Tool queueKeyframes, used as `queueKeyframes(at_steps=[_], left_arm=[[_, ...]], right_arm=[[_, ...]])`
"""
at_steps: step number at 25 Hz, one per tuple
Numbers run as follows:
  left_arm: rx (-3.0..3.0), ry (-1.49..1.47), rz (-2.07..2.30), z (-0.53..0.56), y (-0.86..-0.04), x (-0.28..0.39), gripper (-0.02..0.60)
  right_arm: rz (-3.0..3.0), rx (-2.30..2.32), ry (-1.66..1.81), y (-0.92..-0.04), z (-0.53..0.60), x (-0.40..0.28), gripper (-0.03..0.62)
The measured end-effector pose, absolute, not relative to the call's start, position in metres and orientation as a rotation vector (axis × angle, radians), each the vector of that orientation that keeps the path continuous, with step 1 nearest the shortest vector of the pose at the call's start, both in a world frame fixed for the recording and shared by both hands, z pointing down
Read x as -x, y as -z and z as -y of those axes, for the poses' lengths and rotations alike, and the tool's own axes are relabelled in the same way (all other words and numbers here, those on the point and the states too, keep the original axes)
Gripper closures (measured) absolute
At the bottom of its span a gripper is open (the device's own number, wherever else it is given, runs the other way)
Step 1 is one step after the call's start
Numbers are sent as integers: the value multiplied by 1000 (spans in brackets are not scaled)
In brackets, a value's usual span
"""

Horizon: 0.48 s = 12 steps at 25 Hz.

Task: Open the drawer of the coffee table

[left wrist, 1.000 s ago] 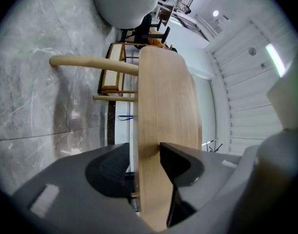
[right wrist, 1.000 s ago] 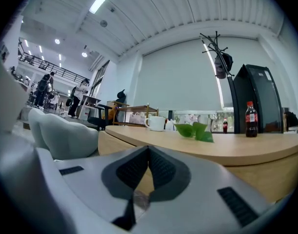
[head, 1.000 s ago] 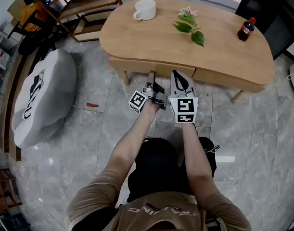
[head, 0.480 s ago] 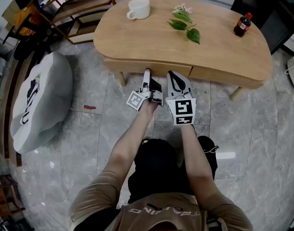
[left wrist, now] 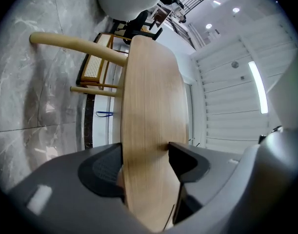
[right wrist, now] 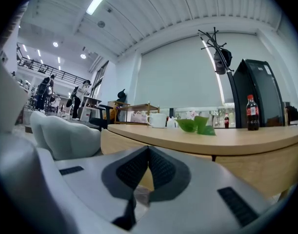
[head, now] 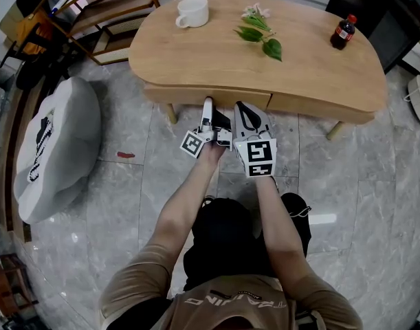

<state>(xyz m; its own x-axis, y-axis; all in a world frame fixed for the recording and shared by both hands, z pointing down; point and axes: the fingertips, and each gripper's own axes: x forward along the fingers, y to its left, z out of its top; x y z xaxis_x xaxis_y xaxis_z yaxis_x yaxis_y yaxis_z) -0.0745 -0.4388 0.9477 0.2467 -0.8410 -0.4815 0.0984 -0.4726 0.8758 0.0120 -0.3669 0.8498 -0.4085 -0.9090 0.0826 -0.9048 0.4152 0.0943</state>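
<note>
The oval wooden coffee table (head: 299, 67) has a drawer front (head: 175, 93) in its near side, level with the panel beside it. My left gripper (head: 208, 107) reaches up to that front edge. In the left gripper view its jaws (left wrist: 146, 157) have just been opening and now stand wide, with the wooden front (left wrist: 149, 106) running between them; I see no squeeze on it. My right gripper (head: 245, 110) hangs just to the right, below the same edge. Its pads (right wrist: 149, 152) meet with nothing between them.
On the tabletop stand a white cup (head: 191, 12), green leaves (head: 259, 36) and a dark bottle (head: 342, 32). A grey beanbag (head: 55, 143) lies on the marble floor to the left. Wooden chairs (head: 106, 5) stand behind it. A table leg (left wrist: 75, 45) is near the left gripper.
The left gripper has tipped upward a little at the table's front edge. The right gripper has kept still. The drawer front shows no shift.
</note>
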Motion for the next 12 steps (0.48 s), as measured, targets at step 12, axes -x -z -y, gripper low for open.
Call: queueKeyframes(at_steps=[12], left_arm=[[-1618, 1351, 701, 401, -949, 79, 293]], right_arm=[[2546, -1640, 1, -857, 346, -13, 589]])
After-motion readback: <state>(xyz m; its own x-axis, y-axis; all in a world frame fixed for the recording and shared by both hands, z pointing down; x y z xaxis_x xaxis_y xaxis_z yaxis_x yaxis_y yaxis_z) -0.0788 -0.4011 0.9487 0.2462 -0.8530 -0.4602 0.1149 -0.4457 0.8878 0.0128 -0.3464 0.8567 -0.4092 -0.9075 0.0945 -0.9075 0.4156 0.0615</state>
